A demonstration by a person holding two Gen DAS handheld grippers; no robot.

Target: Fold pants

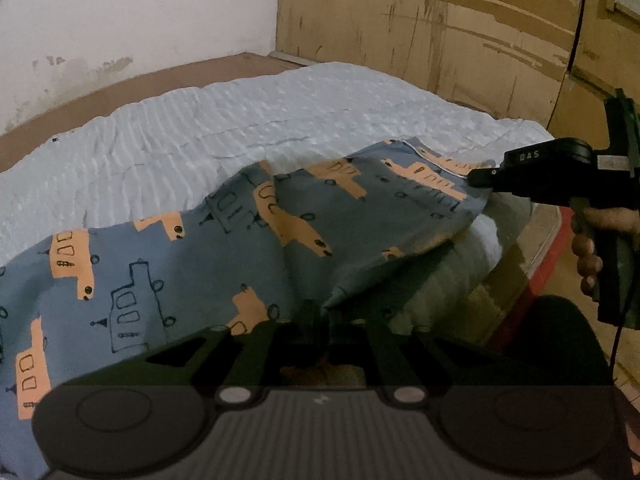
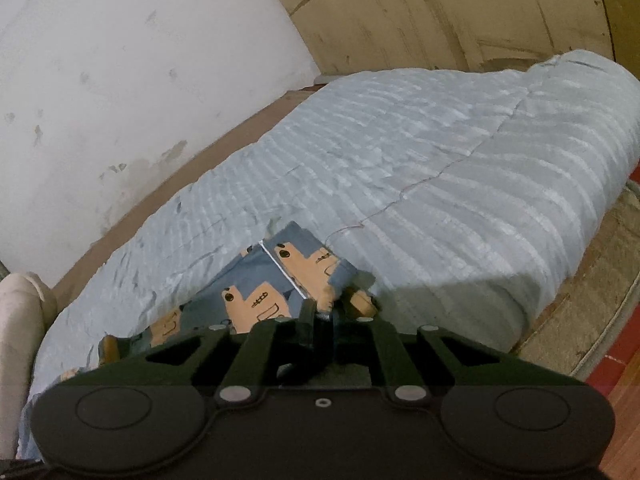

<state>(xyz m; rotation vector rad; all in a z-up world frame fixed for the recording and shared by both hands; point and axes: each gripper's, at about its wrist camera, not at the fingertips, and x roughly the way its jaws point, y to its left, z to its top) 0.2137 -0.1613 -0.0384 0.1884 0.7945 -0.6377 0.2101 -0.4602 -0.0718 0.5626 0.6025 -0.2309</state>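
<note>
While both claws pinch cloth, the coming fold turns on the line strung between them. The left claw (image 1: 322, 312) is pressed together on a bunched edge of the pants (image 1: 168, 272), right at its fingertips near the bed's near edge. The right claw (image 2: 322, 312) is likewise closed on a hemmed corner of the same garment; seen from the left wrist, it (image 1: 480, 178) holds that corner lifted, off toward the bed's right edge and farther from the near edge than the left grip.

From the two pinches outward, the blue fabric with orange vehicle prints hangs as a raised sheet between the claws, then runs down and away to the left, where it lies flat on the pale quilted bedcover (image 1: 240, 128). So the garment's long axis seems to run along the bed's near edge, leftward from both claws. By my judgement the held end would be carried over toward that resting end, both claws travelling together so the edge stays taut. The far end of the pants is out of view.
</note>
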